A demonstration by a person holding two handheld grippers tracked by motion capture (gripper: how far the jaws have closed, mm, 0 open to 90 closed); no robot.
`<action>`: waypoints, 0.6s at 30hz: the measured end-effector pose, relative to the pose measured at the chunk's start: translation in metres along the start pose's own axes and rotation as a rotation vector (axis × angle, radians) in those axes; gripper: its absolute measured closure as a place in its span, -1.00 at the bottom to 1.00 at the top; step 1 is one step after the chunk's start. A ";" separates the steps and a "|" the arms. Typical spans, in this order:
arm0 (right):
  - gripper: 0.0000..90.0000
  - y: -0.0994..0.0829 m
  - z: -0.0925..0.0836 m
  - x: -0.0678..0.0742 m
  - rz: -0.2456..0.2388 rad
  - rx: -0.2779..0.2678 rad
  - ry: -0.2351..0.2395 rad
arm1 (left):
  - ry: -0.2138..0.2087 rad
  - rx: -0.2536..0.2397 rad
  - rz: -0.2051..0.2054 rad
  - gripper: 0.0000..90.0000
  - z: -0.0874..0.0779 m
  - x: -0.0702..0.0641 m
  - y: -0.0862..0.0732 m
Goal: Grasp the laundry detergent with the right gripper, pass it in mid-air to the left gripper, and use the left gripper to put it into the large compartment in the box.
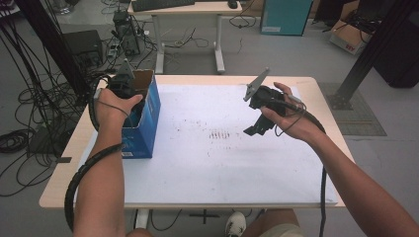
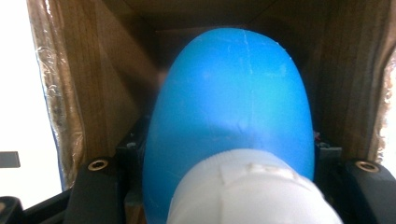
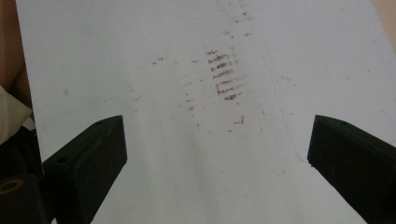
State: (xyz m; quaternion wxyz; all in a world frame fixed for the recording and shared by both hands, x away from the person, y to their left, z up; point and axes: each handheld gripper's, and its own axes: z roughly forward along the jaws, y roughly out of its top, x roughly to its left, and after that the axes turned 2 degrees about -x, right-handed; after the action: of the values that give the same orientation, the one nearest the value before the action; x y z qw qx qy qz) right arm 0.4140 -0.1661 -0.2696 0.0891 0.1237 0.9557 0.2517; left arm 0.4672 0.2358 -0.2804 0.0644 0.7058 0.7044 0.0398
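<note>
R gripper [image 1: 258,118]: nearest to me on the right side, held above the white sheet [image 1: 222,168], tips angled down and toward table centre. In the right gripper view I see both jaws wide apart, nothing between, just sheet w/ brown smudge marks [image 3: 224,77] below.
L gripper [image 1: 123,89]: at the open top of the blue box [image 1: 143,123], left part of table; hand wrapped round the body. Jaws clamped on the blue bottle [image 2: 233,116]; black jaw blocks sit tight on both flanks in the left gripper view.
Bottle position: inside the box, between the brown cardboard walls [image 2: 93,70], held by L gripper.
Bottle axis: long axis runs straight away from the L camera, into the box. White cap [image 2: 247,191] end is toward the camera, rounded blue base points to the box's far inner end.
Hidden/unclear: bottle can't be made out from the high view, hand and gripper cover the opening. Pad contact itself is masked by the bottle's bulge. Cap cut off at frame bottom, blurred. Can't tell if base touches box bottom.
Far: second desk [image 1: 185,10] beyond the table, cables on floor at left.
</note>
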 end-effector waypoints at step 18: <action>-0.89 0.001 -0.001 0.001 -0.002 0.003 0.002 | 0.000 -0.001 -0.001 -0.20 0.000 0.000 0.000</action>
State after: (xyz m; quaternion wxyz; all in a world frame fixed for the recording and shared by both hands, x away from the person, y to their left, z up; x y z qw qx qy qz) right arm 0.4135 -0.1652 -0.2684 0.0882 0.1225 0.9564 0.2501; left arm 0.4667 0.2356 -0.2805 0.0650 0.7056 0.7045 0.0401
